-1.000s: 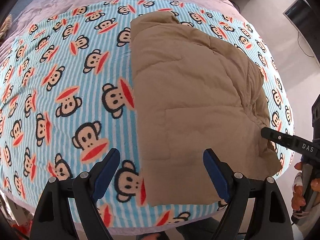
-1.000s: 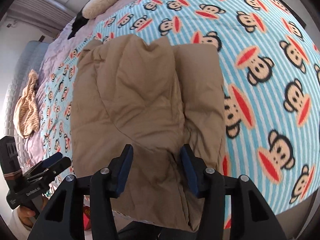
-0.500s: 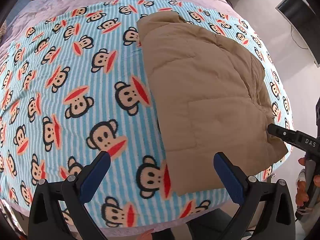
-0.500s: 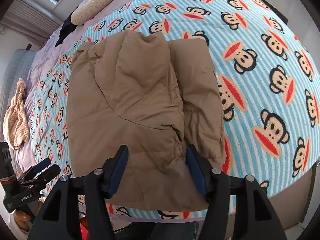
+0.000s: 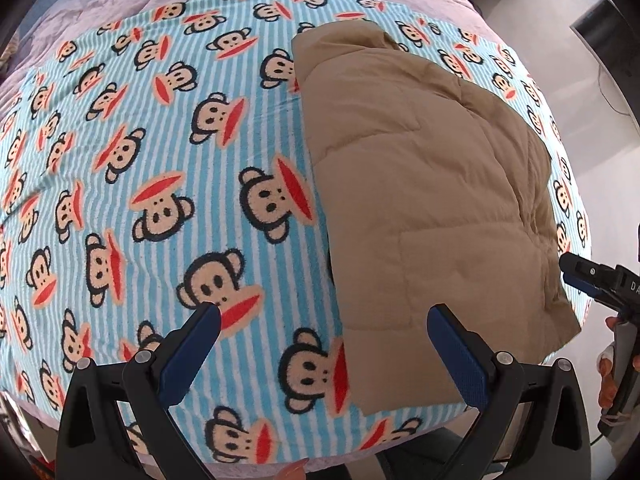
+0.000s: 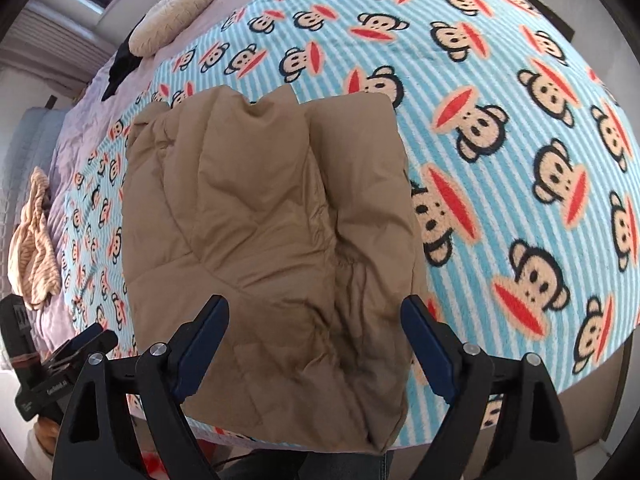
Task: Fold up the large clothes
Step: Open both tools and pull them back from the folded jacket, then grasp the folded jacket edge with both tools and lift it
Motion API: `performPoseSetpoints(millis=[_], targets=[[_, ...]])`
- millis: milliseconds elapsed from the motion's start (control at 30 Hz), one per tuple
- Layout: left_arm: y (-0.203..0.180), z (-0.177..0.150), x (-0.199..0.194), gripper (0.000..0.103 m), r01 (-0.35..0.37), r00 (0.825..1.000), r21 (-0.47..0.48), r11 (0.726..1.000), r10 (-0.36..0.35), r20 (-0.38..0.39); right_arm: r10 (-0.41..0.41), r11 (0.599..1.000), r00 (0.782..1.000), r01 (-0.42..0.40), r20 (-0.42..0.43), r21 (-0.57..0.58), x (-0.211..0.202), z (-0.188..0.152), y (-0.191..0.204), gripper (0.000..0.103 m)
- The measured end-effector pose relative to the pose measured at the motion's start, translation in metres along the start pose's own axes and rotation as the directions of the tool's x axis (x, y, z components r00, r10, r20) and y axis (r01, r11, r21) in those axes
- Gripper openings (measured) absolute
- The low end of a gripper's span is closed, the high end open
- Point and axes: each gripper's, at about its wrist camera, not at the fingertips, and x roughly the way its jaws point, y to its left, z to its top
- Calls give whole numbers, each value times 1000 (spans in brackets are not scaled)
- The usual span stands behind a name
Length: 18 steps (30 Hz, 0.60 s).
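A tan quilted jacket lies folded into a thick rectangle on the monkey-print blanket. In the left wrist view my left gripper hovers wide open above the blanket, beside the jacket's near left corner, holding nothing. The right gripper shows there at the jacket's right edge. In the right wrist view my right gripper hangs over the near end of the jacket; its jaws are opening and the pads stand clear of the fabric. The left gripper appears at the lower left.
The blue striped blanket covers a lilac bed. A cream cushion and a dark garment lie at the far end. A striped beige cloth lies at the left edge. The bed's near edge drops off just under both grippers.
My right gripper's jaws have spread wide and let go of the jacket's bunched near edge. My left gripper opened further and slid left off the jacket, over the bare blanket.
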Motion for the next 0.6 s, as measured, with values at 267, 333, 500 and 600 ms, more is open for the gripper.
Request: performPoseSetpoints(millis=[267,333,500,600], targets=[[-11,20,11,103,-15,1000,-36,999,15,-18,28,999,1000,-27,4,-20,0,31,-16,90],[-15,23,13,103,-20,1000,-33,999,19,-24,31,999,999,-31,22,-8,0,35,-21,90],[-23,30,18,103,-21,999,-36,999,19,-39,15,1000,1000,-15,13,-4,10,45,-34,90],[-24,33,23,103,-4,999,-50,999,1,-49,49,999,999,-49,-18,1,22,49,-44,90]])
